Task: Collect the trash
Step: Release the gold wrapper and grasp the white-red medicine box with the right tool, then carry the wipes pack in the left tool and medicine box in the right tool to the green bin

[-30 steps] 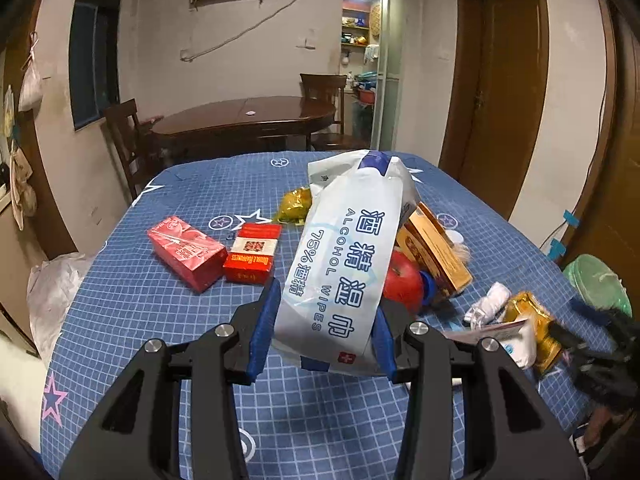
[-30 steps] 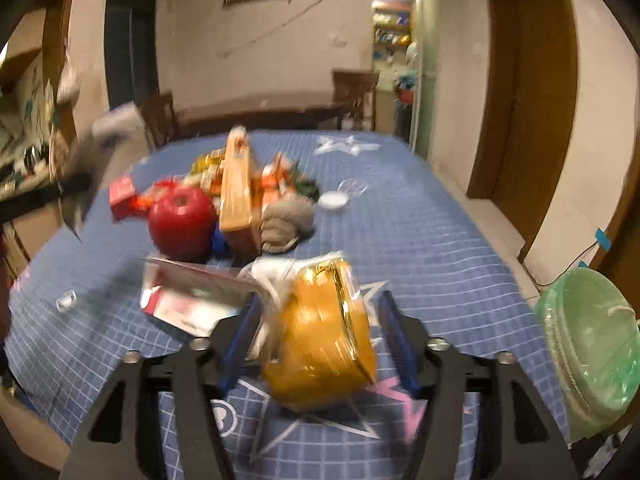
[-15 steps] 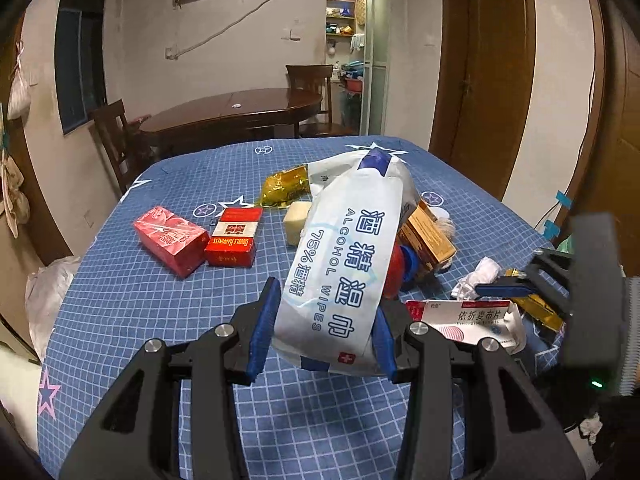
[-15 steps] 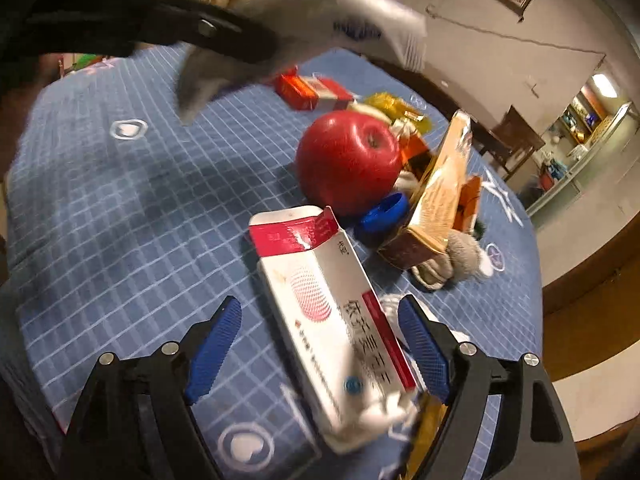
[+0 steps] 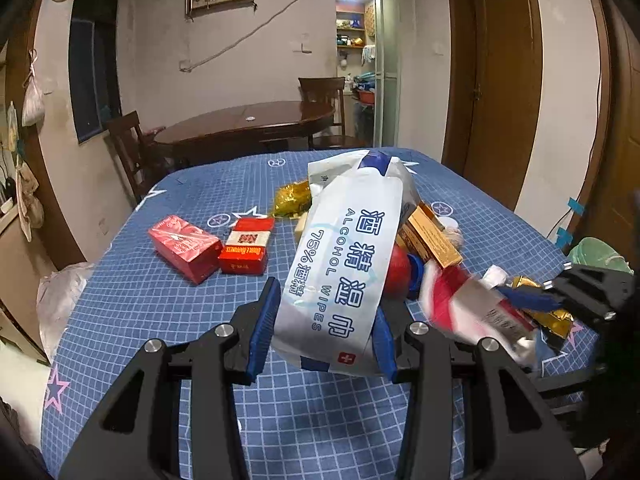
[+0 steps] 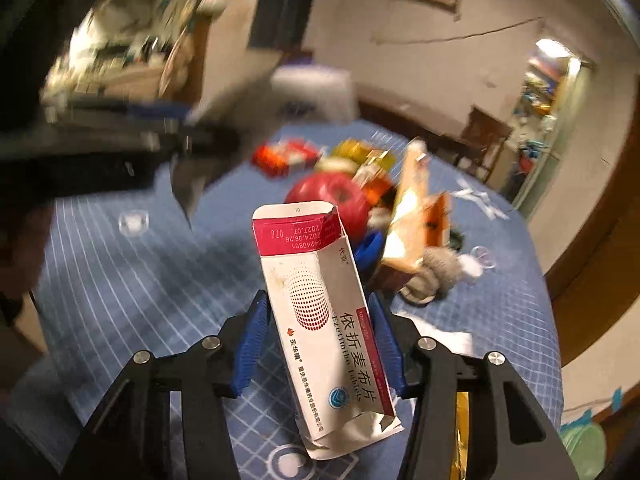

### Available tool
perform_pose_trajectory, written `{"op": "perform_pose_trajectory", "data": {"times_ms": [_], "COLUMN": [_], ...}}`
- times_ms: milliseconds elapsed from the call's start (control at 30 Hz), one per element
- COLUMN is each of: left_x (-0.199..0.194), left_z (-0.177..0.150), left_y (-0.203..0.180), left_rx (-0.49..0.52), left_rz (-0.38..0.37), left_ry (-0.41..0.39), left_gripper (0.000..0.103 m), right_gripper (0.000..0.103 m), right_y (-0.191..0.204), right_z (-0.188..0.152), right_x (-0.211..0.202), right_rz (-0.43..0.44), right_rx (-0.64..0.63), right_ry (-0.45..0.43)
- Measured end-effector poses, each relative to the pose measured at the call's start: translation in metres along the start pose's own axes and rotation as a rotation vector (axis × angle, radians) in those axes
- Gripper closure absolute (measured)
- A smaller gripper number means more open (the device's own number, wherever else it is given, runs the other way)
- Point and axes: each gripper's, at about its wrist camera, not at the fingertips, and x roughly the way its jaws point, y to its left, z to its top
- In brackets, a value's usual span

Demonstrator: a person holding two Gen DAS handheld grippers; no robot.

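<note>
Half a second on, the right gripper [image 6: 318, 344] has swung over the medicine carton [image 6: 324, 320] and its jaws have just been closing, the carton now caught between them and tilted up off the blue checked tablecloth [image 6: 132, 280]; the yellow wrapper it straddled a second ago is gone from its grasp.

Left wrist view: the left gripper [image 5: 324, 324] is clamped as before on the alcohol wipes pack [image 5: 344, 264], blue pads denting the soft white pouch near its lower end, held above the tablecloth [image 5: 160, 304]; two red boxes [image 5: 212, 248] lie beyond on the left, an apple [image 5: 398, 276] and an orange box [image 5: 428, 232] sit behind the pack; the carton shows blurred at right, beside the other tool.

Right wrist view: the pads press the carton's long edges about its middle; its flaps are torn open at both ends.

Judged from these views, the carton is light, thin cardboard, likely empty and easily crushed; the sides near mid-length seem the safest hold, with gentle pressure; the glossy pouch looks limp and could slip.
</note>
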Motion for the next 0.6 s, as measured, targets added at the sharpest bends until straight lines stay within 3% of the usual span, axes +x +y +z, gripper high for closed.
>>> {"op": "perform_pose_trajectory", "data": {"times_ms": [333, 600], "left_x": [-0.009, -0.011], "left_z": [0.007, 0.016], "left_y": [-0.018, -0.067], "left_rx": [0.005, 0.026], "left_rz": [0.008, -0.062], "left_ry": [-0.044, -0.087], "left_gripper": [0.062, 0.062], "right_gripper": [0.051, 0.050], "right_y": [-0.043, -0.091], "right_z": [-0.012, -0.032], "right_x": [-0.095, -0.145], "right_rz": [-0.201, -0.375], "right_rx": [0.284, 0.385], "right_ry": [-0.235, -0.273]}}
